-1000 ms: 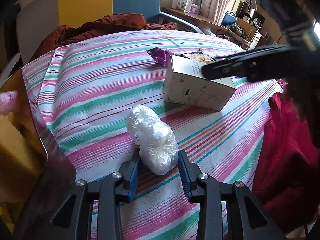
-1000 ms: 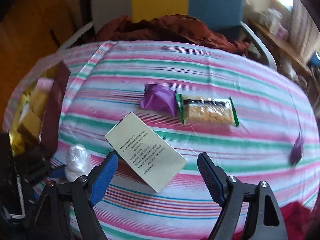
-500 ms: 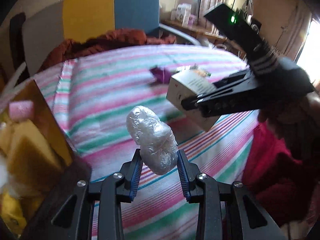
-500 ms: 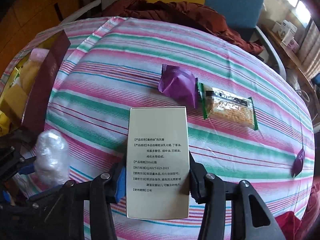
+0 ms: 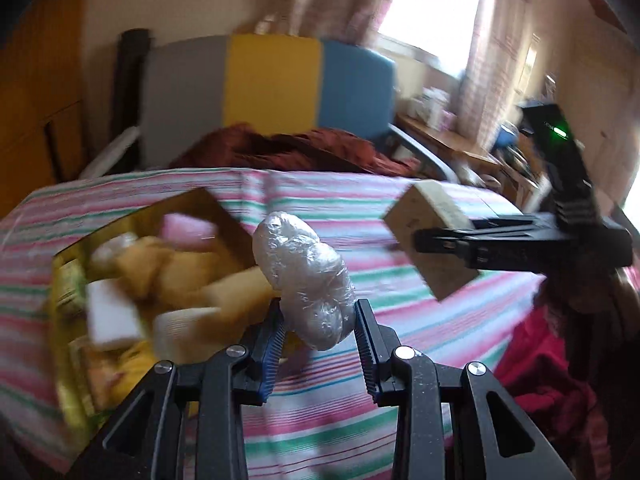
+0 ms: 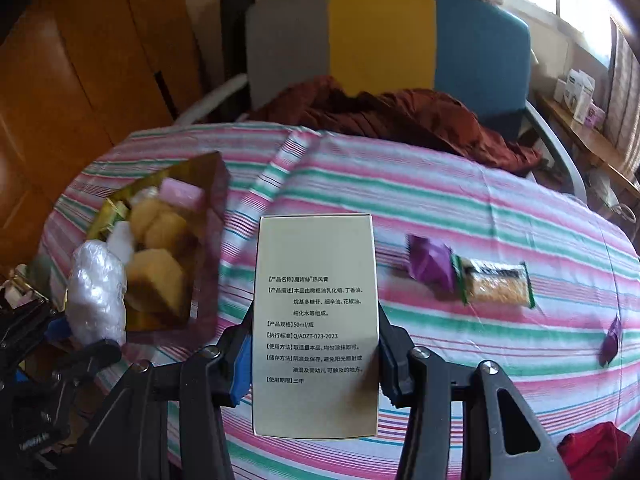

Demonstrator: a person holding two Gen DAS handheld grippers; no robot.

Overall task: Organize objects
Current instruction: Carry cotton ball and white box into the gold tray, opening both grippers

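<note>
My left tool squeezes the lumpy clear-plastic bundle, lifted near the gold box at nine o'clock so it can drop in. My right tool clamps the cream carton above the tabletop.

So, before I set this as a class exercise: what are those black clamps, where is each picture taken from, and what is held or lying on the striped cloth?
No robot here: a person holds two hand-operated grippers, each carrying a forward-looking camera. The left gripper grips a plastic-wrapped bundle; its picture also shows the other gripper from the side. The right gripper grips a cream box with printed text. On the striped tablecloth sit a gold tray of yellow, pink and white blocks, a purple packet, a green-edged snack bar and a small purple wrapper.
</note>
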